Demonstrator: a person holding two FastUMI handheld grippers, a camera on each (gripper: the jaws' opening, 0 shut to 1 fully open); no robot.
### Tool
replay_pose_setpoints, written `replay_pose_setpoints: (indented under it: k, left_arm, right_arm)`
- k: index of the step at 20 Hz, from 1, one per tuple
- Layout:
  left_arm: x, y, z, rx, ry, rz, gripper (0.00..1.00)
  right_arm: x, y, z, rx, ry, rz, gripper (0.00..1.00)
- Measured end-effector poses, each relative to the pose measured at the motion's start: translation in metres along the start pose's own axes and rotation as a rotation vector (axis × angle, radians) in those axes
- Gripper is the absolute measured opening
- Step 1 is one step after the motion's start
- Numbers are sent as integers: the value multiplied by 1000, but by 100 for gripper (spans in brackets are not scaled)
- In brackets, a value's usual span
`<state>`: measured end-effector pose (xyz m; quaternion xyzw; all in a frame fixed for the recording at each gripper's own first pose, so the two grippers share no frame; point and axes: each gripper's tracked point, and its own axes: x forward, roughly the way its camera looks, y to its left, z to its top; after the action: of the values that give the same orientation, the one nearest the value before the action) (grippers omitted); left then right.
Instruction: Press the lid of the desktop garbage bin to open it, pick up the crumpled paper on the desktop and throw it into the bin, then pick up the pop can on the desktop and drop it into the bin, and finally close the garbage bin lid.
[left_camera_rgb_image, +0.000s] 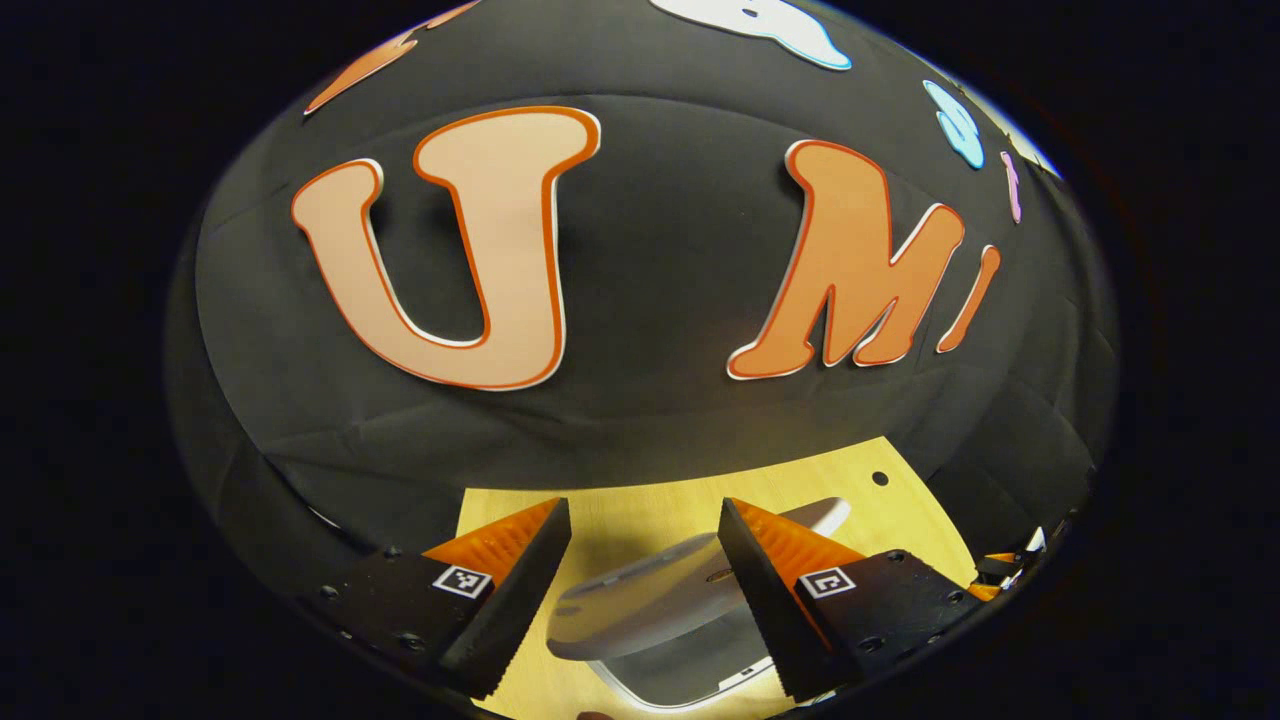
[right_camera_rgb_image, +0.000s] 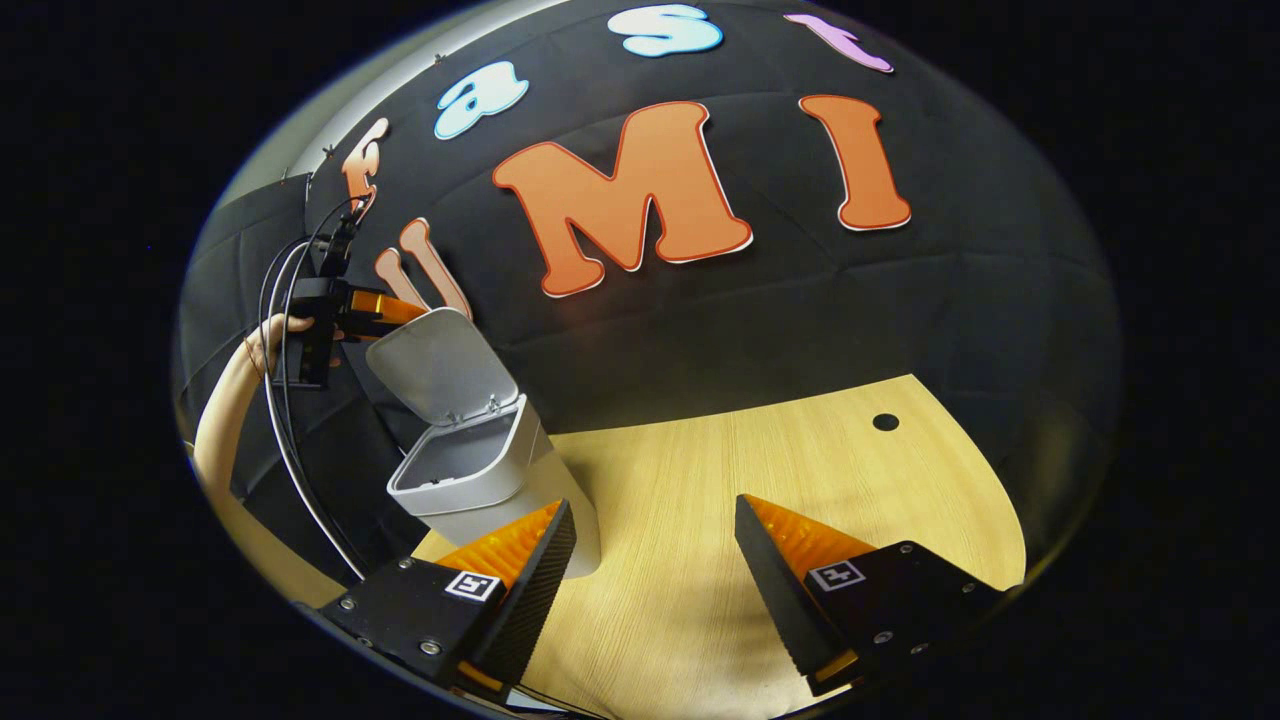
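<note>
The small grey-white garbage bin (right_camera_rgb_image: 480, 480) stands on the wooden table (right_camera_rgb_image: 800, 450) with its lid (right_camera_rgb_image: 440, 365) tipped up and the inside open. A hand (right_camera_rgb_image: 265, 335) holds my left gripper (right_camera_rgb_image: 400, 310) at the raised lid's top edge. In the left gripper view that gripper (left_camera_rgb_image: 643, 510) is open, and the lid (left_camera_rgb_image: 640, 595) lies just under and between its fingers, above the bin's rim (left_camera_rgb_image: 690, 685). I cannot tell whether a finger touches the lid. My right gripper (right_camera_rgb_image: 655, 505) stands open over bare table, right of the bin, with nothing between its fingers.
A forearm (right_camera_rgb_image: 220, 420) and cables (right_camera_rgb_image: 280, 420) hang at the left of the bin. A small dark hole (right_camera_rgb_image: 885, 421) marks the table near its far right edge. The black cloth wall rises right behind the table.
</note>
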<state>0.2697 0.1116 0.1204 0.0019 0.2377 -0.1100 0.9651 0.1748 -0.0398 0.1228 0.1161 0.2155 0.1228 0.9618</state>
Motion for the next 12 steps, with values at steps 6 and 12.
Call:
replay_pose_setpoints:
  k: [6,12]
  left_arm:
    - [-10,-36,-69,32,41,-29,96]
    - [-15,-69,-142,17,45,3,97]
  right_arm:
    - [-5,8,-4,-8,16,33,96]
    - [-10,12,-13,-36,45,57,96]
